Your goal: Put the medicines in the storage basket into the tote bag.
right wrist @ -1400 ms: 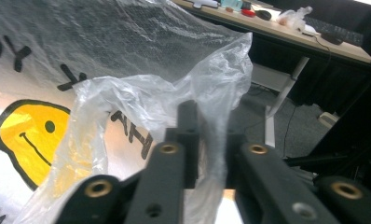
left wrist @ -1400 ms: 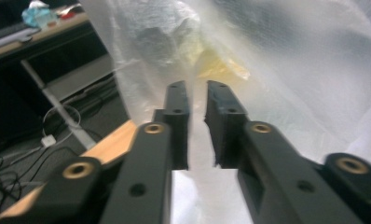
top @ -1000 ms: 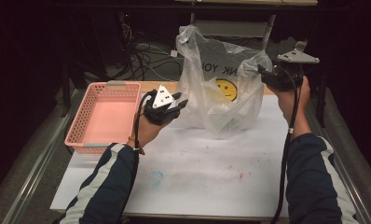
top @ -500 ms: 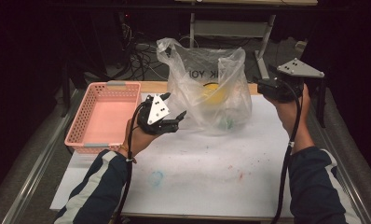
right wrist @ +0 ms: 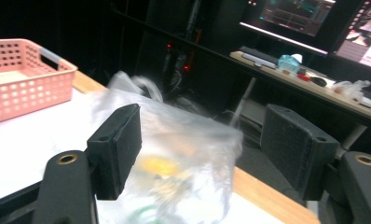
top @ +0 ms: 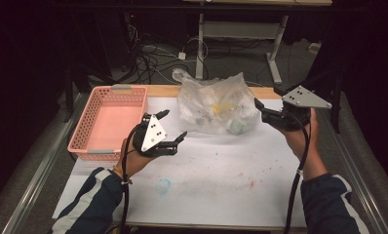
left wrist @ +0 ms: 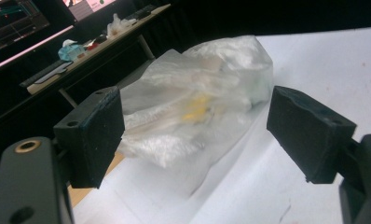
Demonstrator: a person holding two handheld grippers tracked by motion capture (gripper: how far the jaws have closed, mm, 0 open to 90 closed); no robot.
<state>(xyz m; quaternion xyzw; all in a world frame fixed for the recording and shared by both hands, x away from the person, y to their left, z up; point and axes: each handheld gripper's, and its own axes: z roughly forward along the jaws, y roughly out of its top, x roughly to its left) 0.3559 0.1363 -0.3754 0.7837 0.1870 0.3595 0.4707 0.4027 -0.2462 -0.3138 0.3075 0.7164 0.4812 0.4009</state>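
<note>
A clear plastic bag [top: 216, 105] with a yellow print and small items inside lies slumped at the back of the white table sheet [top: 221, 170]. My left gripper [top: 174, 124] hovers to its left, jaws wide apart after just opening, with nothing between the pads. In the left gripper view the bag [left wrist: 197, 112] lies beyond the open jaws [left wrist: 197, 128]. My right gripper [top: 260, 111] hangs by the bag's right side, its jaws also just opened and holding nothing. The blurred bag [right wrist: 174, 154] shows past them in the right gripper view.
An empty pink basket [top: 133, 92] stands at the table's left rear, also seen as the basket [right wrist: 30, 79] in the right gripper view. A small blue-green stain [top: 164, 185] marks the sheet. Cables and a metal table frame [top: 241, 29] sit on the floor behind.
Both grippers let go of the bag and drew away from it, lower and toward the person. The bag, held up tall before, has collapsed onto the table.
</note>
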